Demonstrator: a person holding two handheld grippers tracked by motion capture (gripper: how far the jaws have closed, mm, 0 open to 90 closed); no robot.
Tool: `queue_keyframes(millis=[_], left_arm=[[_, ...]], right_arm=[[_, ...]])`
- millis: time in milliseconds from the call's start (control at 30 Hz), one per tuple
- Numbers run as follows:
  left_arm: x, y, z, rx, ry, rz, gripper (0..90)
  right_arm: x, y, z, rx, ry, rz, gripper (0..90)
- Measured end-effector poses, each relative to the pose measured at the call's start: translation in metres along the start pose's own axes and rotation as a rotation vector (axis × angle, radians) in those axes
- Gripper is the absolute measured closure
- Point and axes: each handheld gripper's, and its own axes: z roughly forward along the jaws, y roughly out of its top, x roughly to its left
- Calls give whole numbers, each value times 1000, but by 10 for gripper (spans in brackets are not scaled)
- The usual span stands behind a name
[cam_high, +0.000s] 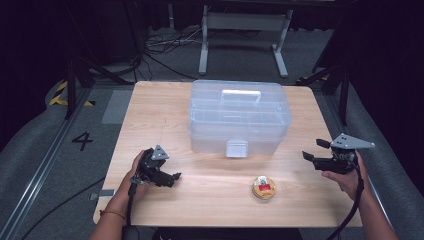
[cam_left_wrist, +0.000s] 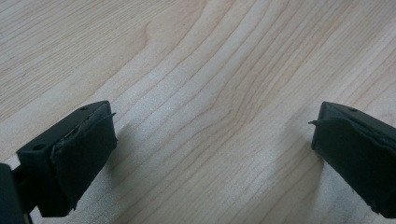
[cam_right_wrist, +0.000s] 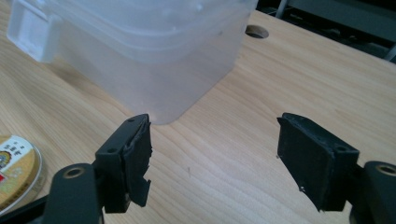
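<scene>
Pale wood grain is running under everything on the bench (cam_high: 165, 112), with dark floor and cables lying beyond it. Both pairs of jaws are standing spread with nothing between them. The left gripper (cam_high: 172, 176) is sitting low near the bench's front left, its jaws pointing down at bare wood, likely parked there to keep out of the way. The right gripper (cam_high: 311, 150) is hovering off the bench's right edge, its jaws aiming inward toward the tin (cam_high: 263, 188) and the box (cam_high: 239, 116), which suggests it is the working hand, lining up for a reach.

Nearest those right jaws, the tin is lying flat toward the front of the bench, just ahead of the box and apart from it. It is looking small, round and shallow, with a gold-yellow lid, a red patch and a metal rim; its print is too small to read. Behind it, the box is sitting closed at the bench's middle: clear, frosted plastic, a white handle on the lid and a white latch (cam_high: 236, 148) on the front face, facing the person.
</scene>
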Motion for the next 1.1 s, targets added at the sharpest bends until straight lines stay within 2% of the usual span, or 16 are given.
queue_keyframes(millis=[100, 200, 233, 367, 433, 500, 533, 700, 900, 967, 1100], left_arm=[[0, 0, 0, 0, 0, 0, 2], [0, 0, 0, 0, 0, 0, 3], [0, 0, 0, 0, 0, 0, 3], [0, 0, 0, 0, 0, 0, 3], [0, 0, 0, 0, 0, 0, 3], [0, 0, 0, -3, 4, 2, 3], [0, 0, 0, -2, 4, 1, 3], [0, 0, 0, 1, 1, 0, 1], [0, 0, 0, 0, 1, -1, 2], [0, 0, 0, 0, 1, 0, 2], [0, 0, 0, 0, 1, -1, 2]], right_arm=[[4, 12, -5, -16, -14, -31, 274], [5, 21, -10, -33, -10, -41, 274], [5, 32, -15, -55, -15, -50, 274], [7, 52, -22, -85, -14, -66, 274], [8, 58, -21, -80, -12, -76, 274], [10, 70, -19, -73, -25, -102, 280], [11, 77, -18, -78, -17, -100, 285], [20, 113, -8, -114, -20, -128, 338], [36, 148, 17, -91, 25, -152, 340], [38, 152, 21, -93, 31, -153, 342], [46, 170, 44, -29, 42, -173, 342]])
